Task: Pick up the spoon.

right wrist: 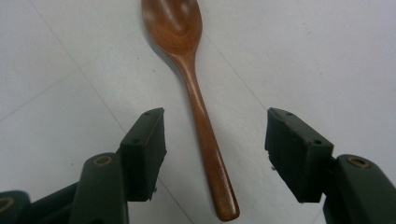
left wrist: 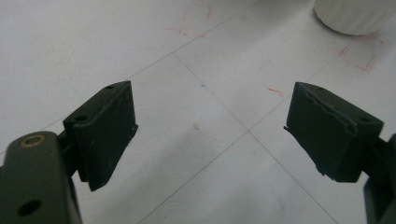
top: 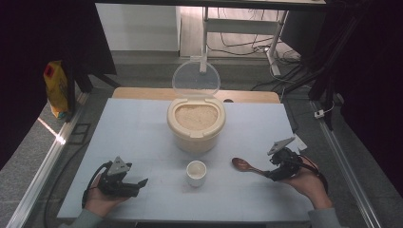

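A brown wooden spoon (right wrist: 198, 107) lies flat on the white table, bowl pointing away from my right gripper (right wrist: 215, 140). Its handle runs between the two jaws, and neither pad touches it. In the high view the spoon (top: 244, 166) sits right of a small white cup (top: 196, 172), with my right gripper (top: 272, 175) at its handle end. A cream tub of rice (top: 196, 121) stands behind the cup, its clear lid (top: 196, 78) tipped up. At the near left my left gripper (top: 141, 183) rests open over bare table (left wrist: 205, 116), with the cup's base (left wrist: 355, 16) at the top right.
A yellow packet (top: 57, 88) stands off the table at far left. A single rice grain (left wrist: 196, 125) lies between the left jaws. Red pen marks (left wrist: 359, 58) are drawn on the table by the cup. The table's metal rails (top: 45, 164) run along both sides.
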A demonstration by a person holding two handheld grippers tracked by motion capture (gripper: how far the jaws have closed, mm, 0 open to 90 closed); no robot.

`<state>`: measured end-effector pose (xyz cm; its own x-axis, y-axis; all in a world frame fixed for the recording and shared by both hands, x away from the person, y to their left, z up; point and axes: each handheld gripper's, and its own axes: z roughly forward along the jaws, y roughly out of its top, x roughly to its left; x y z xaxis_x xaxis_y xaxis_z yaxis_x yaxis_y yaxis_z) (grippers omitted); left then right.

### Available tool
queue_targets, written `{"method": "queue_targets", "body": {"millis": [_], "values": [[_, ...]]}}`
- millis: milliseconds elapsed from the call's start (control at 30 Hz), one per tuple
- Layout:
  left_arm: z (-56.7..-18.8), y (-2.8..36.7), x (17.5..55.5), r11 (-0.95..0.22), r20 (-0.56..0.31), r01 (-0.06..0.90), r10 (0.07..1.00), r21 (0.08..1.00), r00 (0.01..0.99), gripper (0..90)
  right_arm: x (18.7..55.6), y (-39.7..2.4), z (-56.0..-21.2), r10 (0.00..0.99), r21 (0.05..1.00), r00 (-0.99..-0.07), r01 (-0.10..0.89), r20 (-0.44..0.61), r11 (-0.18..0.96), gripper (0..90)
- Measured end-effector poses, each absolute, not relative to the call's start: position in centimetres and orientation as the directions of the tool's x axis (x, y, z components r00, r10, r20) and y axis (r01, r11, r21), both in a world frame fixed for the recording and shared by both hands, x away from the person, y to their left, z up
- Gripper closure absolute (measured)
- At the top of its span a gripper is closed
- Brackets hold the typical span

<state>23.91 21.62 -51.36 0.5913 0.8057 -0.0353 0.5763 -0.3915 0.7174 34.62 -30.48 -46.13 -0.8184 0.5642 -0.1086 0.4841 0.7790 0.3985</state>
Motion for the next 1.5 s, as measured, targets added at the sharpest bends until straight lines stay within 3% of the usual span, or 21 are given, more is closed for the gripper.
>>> {"method": "queue_targets", "body": {"millis": [233,600,1033,1100,1500], "values": [[-51.5,21.7,24.0,-0.391,-0.038,0.579,0.806,0.715,0.591,15.4,35.3,-30.8,-47.2,0.562,0.35,-0.823,0.503,-0.088,0.791,43.2],[-51.5,21.8,24.0,-0.389,-0.041,0.581,0.807,0.715,0.589,15.3,36.0,-30.5,-48.4,0.54,0.291,-0.84,0.501,-0.064,0.815,54.3],[-51.5,21.8,24.0,-0.387,-0.045,0.582,0.805,0.715,0.591,15.3,36.5,-30.2,-48.8,0.494,0.258,-0.869,0.471,-0.032,0.844,70.3],[-51.5,21.8,24.0,-0.389,-0.043,0.581,0.805,0.715,0.592,15.3,36.5,-30.1,-48.8,0.456,0.254,-0.889,0.432,-0.039,0.865,76.0],[-51.6,21.9,23.9,-0.386,-0.045,0.582,0.807,0.715,0.589,15.2,35.9,-29.8,-48.6,0.408,0.26,-0.909,0.375,-0.085,0.89,78.6]]}}
